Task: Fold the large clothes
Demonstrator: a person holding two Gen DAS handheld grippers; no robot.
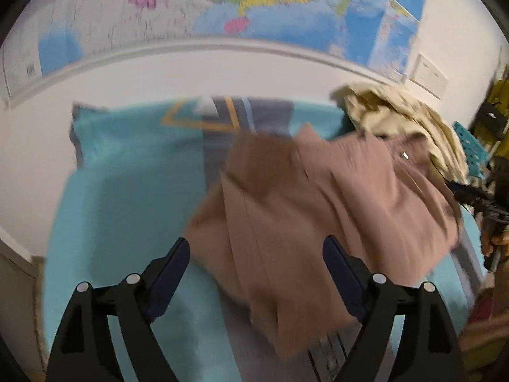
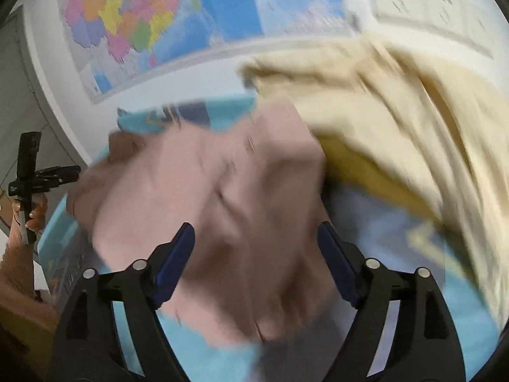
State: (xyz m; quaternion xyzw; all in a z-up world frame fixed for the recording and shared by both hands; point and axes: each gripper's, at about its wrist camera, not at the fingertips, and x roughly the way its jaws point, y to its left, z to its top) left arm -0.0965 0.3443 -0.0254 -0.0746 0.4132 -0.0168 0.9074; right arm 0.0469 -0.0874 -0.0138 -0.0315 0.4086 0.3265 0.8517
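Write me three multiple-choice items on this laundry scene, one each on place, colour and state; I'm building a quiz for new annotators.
1. Where does the cream garment lie relative to the pink one in the left wrist view?
A. beyond it, to the right
B. under the gripper
C. on the floor

2. What colour is the bed cover?
A. red
B. turquoise
C. black

3. How do both grippers stand?
A. shut on cloth
B. open, holding nothing
C. out of view

Answers:
1. A, the cream garment is heaped past the pink garment, by the wall.
2. B, the bed cover is turquoise.
3. B, the left gripper and right gripper show fingers spread apart.
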